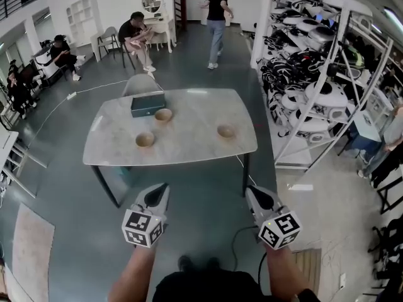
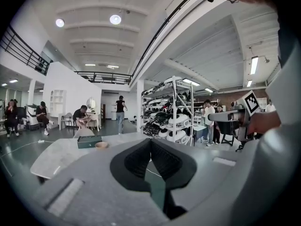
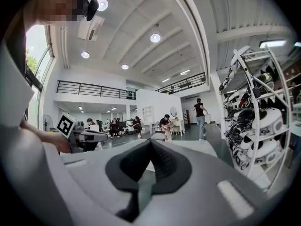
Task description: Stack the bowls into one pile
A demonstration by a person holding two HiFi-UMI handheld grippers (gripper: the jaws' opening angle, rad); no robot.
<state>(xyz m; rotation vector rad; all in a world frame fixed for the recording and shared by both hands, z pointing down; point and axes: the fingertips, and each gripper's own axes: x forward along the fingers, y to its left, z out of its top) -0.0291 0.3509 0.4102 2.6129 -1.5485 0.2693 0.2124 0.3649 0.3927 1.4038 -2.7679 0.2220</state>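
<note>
**Stock at table, positions given from the dark green box**

1. Marble table (image 1: 195, 150), bearing a dark green box (image 1: 148, 104) near its far edge.
2. First bowl (image 1: 163, 114): just beside the box's front right corner, upright.
3. Second bowl (image 1: 145, 139): in front of the box, towards the person.
4. Third bowl (image 1: 226, 131): well to the right of the box.
5. The bowls stand apart, none nested, so stacking appears not yet begun.
6. Left gripper (image 1: 164, 187): jaws closed together, nothing between them. It is held well short of the box, off the table's near edge.
7. Right gripper (image 1: 249, 191): likewise closed and empty, level.
8. Both are probably carried closed because no bowl is within reach.
</note>
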